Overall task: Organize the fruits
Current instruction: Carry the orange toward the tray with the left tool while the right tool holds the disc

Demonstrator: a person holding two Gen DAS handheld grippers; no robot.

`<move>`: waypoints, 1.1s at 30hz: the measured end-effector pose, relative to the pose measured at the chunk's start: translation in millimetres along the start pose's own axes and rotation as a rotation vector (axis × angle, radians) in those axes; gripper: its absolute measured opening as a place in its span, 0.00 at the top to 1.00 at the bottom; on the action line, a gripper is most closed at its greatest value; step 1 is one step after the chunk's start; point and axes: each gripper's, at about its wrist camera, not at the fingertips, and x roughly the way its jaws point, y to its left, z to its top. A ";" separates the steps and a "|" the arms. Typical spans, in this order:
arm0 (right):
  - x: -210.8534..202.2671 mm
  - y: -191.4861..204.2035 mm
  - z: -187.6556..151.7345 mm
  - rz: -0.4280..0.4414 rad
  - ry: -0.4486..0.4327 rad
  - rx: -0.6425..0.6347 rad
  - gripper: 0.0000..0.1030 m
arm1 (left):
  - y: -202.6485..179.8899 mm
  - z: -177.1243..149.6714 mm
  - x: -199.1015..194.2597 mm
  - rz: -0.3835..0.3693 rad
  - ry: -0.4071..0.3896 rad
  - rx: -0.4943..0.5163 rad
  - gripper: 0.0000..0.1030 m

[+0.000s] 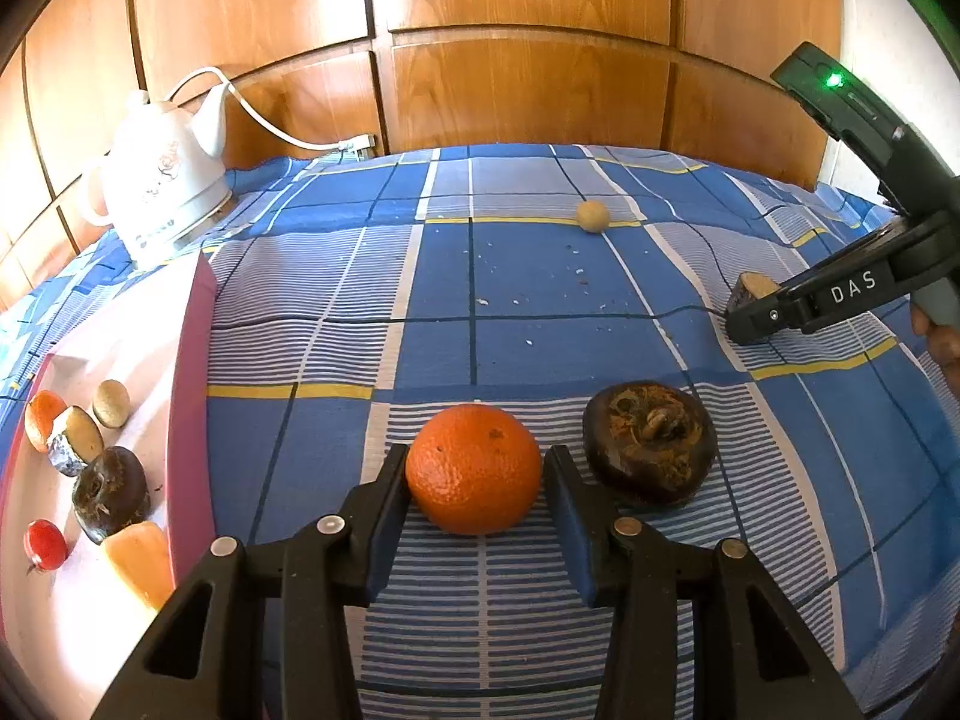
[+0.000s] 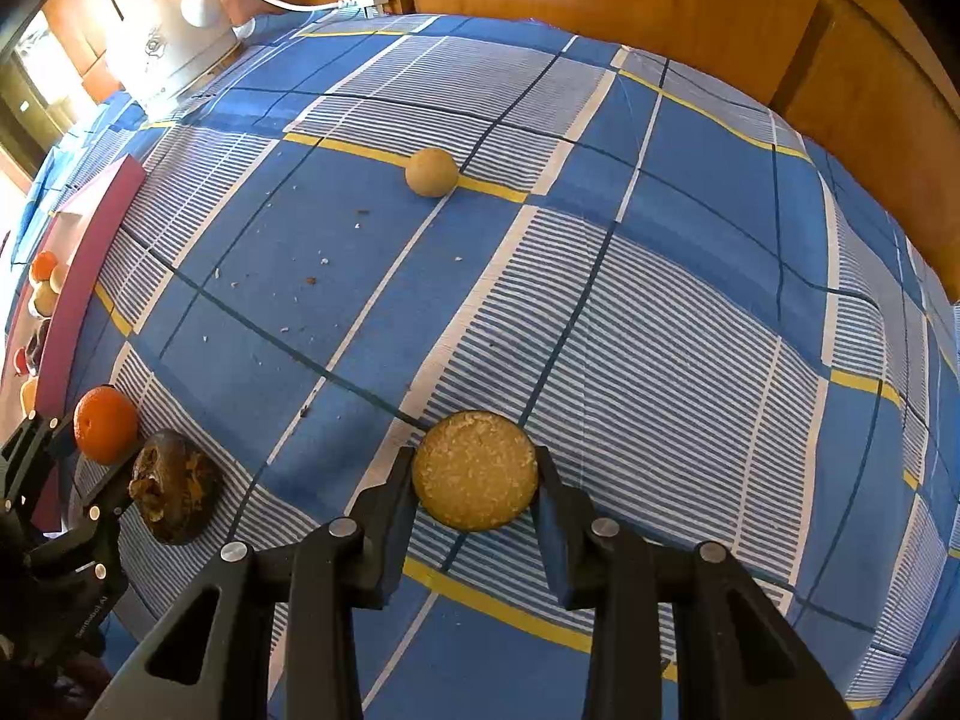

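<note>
On the bed, left tool (image 1: pixel 477 474): clamped on orange (image 1: pixel 474 468); lift straight, carry to tray (image 1: pixel 192 360)
Right tool (image 2: pixel 477 474): clamped on tan round fruit (image 2: pixel 474 468); keep squeeze light

Both views are bright and sharp at the centre, with strong fisheye bending that curves the checked cloth (image 1: pixel 516 276) and the wooden panels (image 1: pixel 528 90) toward dark, vignetted corners. Daylight comes from the left, washing out the white kettle (image 1: pixel 162 186) and the pink tray (image 1: pixel 180 360) in glare. Glossy highlights streak the panels. Shadows beneath the fruit are soft and short.
</note>
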 end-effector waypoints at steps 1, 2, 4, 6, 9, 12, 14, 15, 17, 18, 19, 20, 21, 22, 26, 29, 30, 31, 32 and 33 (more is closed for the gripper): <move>-0.1 -0.2 -0.1 0.000 0.000 0.000 0.64 | -0.2 0.0 0.0 0.001 -0.001 0.001 0.55; 0.1 0.1 0.1 -0.003 0.001 -0.002 0.64 | -0.2 0.0 -0.1 0.001 -0.002 0.000 0.55; -0.3 0.6 0.4 -0.006 0.001 -0.006 0.64 | 0.4 -0.1 -0.2 0.000 -0.003 -0.003 0.55; -0.3 1.3 0.8 -0.008 0.001 -0.008 0.64 | 0.6 -0.2 -0.2 0.000 -0.004 -0.003 0.54; 0.0 2.9 1.3 -0.012 0.001 -0.009 0.64 | 1.7 -0.5 -0.2 0.002 -0.006 -0.006 0.52; 0.7 5.0 1.8 -0.016 0.000 -0.014 0.64 | 2.6 -0.4 0.3 0.005 -0.006 -0.010 0.51; 0.8 6.8 2.1 -0.020 -0.002 -0.022 0.64 | 3.3 -0.5 0.4 0.007 -0.006 -0.014 0.48; 1.1 7.8 2.1 -0.022 -0.003 -0.026 0.64 | 3.9 -0.4 0.5 0.009 -0.005 -0.016 0.47; 1.8 10.0 2.0 -0.025 -0.004 -0.032 0.64 | 4.6 -0.5 0.7 0.015 -0.005 -0.019 0.44; 2.0 11.2 2.2 -0.028 -0.005 -0.038 0.64 | 5.2 -0.6 0.8 0.019 -0.006 -0.022 0.42; 2.1 11.9 1.9 -0.030 -0.006 -0.041 0.64 | 6.1 -0.9 1.1 0.024 -0.008 -0.028 0.39; 2.3 12.8 1.9 -0.032 -0.006 -0.044 0.64 | 7.2 -1.1 1.5 0.026 -0.011 -0.035 0.37; 2.3 13.5 1.6 -0.034 -0.007 -0.046 0.64 | 6.7 -1.4 1.7 0.025 -0.015 -0.033 0.36; 2.3 14.1 1.5 -0.035 -0.007 -0.048 0.64 | 5.9 -1.8 1.8 0.023 -0.018 -0.031 0.34; 1.9 15.8 1.1 -0.037 -0.008 -0.050 0.64 | 5.8 -1.1 2.6 -0.012 -0.019 -0.044 0.20; 2.4 16.0 1.1 -0.036 -0.007 -0.050 0.64 | 1.2 -2.6 3.2 -0.059 -0.002 -0.030 0.00; 2.1 16.3 1.1 -0.036 -0.006 -0.049 0.64 | -1.6 -3.9 2.4 -0.056 -0.001 -0.023 0.00; 2.2 16.9 1.0 -0.036 -0.005 -0.050 0.64 | -4.0 -4.6 1.9 -0.047 -0.002 -0.017 0.00; 2.1 17.5 1.0 -0.035 -0.005 -0.052 0.64 | -4.9 -5.1 1.7 -0.043 -0.003 -0.016 0.00; 1.7 16.4 1.6 -0.033 -0.004 -0.053 0.64 | -5.0 -4.8 1.9 -0.043 0.000 -0.020 0.00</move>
